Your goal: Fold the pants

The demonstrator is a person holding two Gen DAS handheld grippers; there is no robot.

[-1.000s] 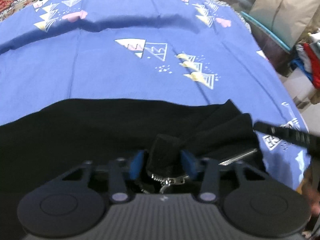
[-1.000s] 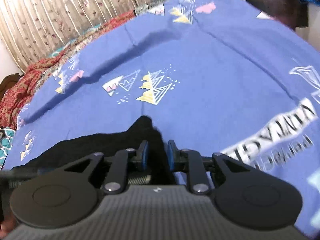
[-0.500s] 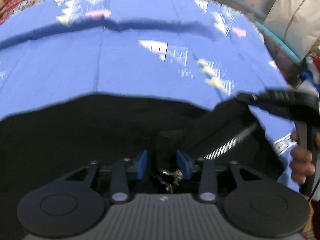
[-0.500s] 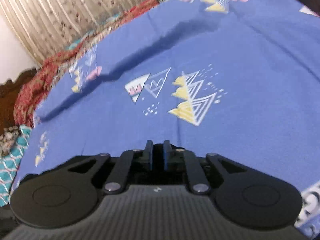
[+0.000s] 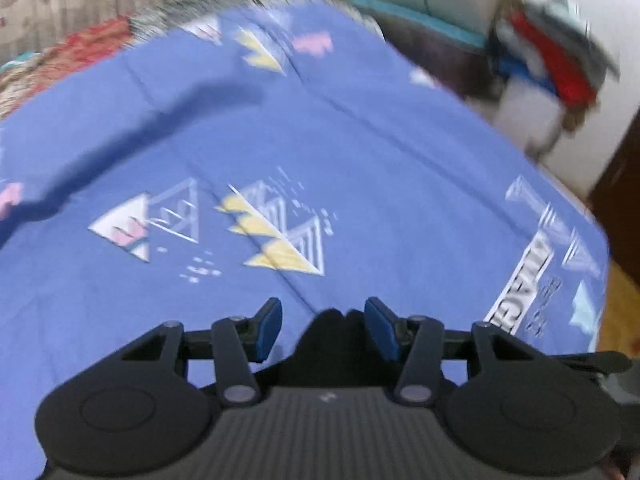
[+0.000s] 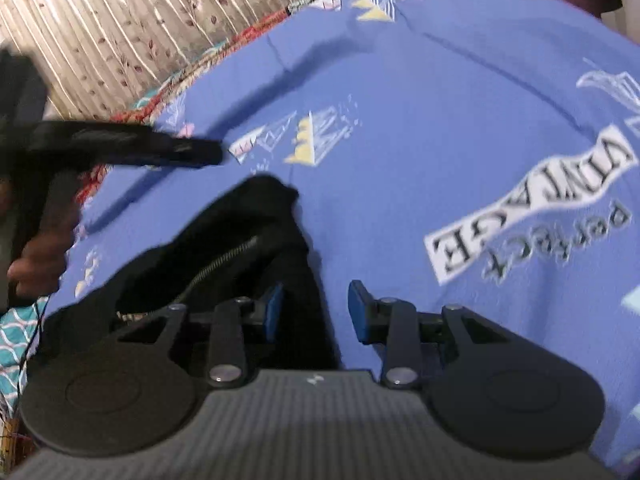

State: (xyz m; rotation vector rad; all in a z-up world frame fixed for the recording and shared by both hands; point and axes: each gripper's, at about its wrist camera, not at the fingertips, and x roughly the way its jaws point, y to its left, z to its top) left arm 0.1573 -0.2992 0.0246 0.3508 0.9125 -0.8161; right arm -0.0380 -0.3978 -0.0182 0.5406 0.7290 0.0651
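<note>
The black pants (image 6: 240, 240) lie bunched on the blue printed bedsheet (image 6: 420, 120), their zipper (image 6: 224, 260) showing. My right gripper (image 6: 316, 312) hovers over their right edge with its jaws opening. Black cloth lies against the left pad, and bare sheet shows by the right pad, so nothing is pinched. My left gripper (image 5: 325, 326) is also opening. Only a small black peak of the pants (image 5: 332, 320) shows low between its pads, untouched. In the right wrist view the left gripper (image 6: 120, 148) reaches in from the upper left, held by a hand (image 6: 36, 248).
A floral curtain (image 6: 120, 20) hangs behind the bed, with a red patterned quilt (image 5: 80, 48) along the sheet's far edge. A pile of clothes (image 5: 560, 60) and a teal-edged box (image 5: 420, 20) stand beyond the bed's right corner. The sheet's right edge (image 5: 600, 280) drops off.
Both grippers opened and released the black cloth. The left one swung away to the right, so the pants nearly left its view. The right one drew back, baring the zipper end.
</note>
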